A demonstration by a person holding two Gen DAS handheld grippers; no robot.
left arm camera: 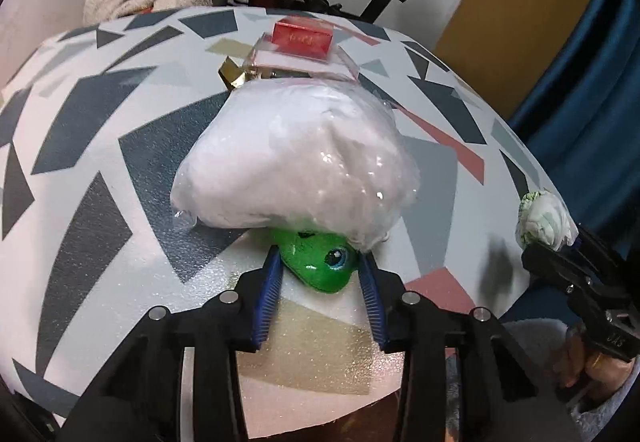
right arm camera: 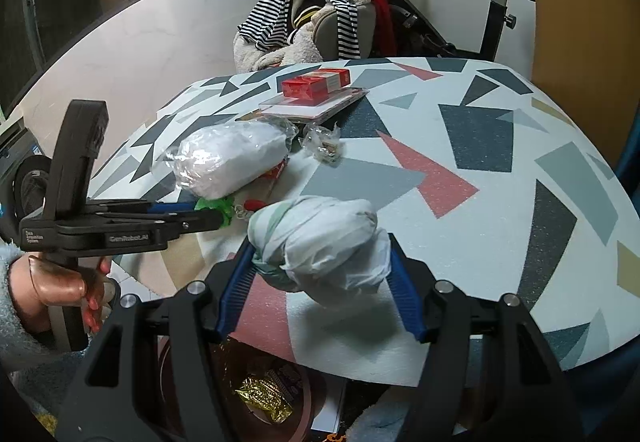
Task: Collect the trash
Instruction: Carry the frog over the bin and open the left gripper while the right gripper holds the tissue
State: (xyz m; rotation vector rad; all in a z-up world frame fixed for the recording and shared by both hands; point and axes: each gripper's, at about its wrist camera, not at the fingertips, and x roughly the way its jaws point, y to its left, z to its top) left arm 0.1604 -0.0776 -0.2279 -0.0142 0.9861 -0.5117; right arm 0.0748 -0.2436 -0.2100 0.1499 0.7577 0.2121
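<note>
Nearest thing in the right wrist view: right gripper [right arm camera: 320, 274], black plastic w/ ribbed blue pads [right arm camera: 234, 298], jaws about half spread and clamped on a wadded bundle [right arm camera: 316, 242]. It's white crinkly plastic/paper w/ pale green bands, lumpy oval shape, held just over the near edge of the tabletop [right arm camera: 500, 170]. Below that edge sits a round brownish bin [right arm camera: 280, 394] w/ a gold foil wrapper [right arm camera: 264, 398] inside.

Left gripper [left arm camera: 318, 266], same build, jaws fairly narrow, one blue pad on each side of a glossy green toy [left arm camera: 324, 266], hard smooth plastic w/ a painted blue eye. Pads look right up against it, can't swear the grip is firm. It sits near the near edge, half tucked under a puffy clear plastic bag [left arm camera: 292, 158] stuffed w/ soft white filling.

Tabletop is grainy foam-like stuff, white w/ grey, navy, pink and tan shards.

Further back toward the middle: 1 small crumpled clear wrapper [right arm camera: 324, 144], then 1 flat clear plastic case [right arm camera: 316, 104] w/ 1 red cardboard box [right arm camera: 316, 82] on top, near the far edge. A gold strip [left arm camera: 232, 76] is beside the case.

Beyond the table: chair piled w/ striped and fleecy clothes [right arm camera: 312, 14], 1 exercise bike [right arm camera: 496, 2].
</note>
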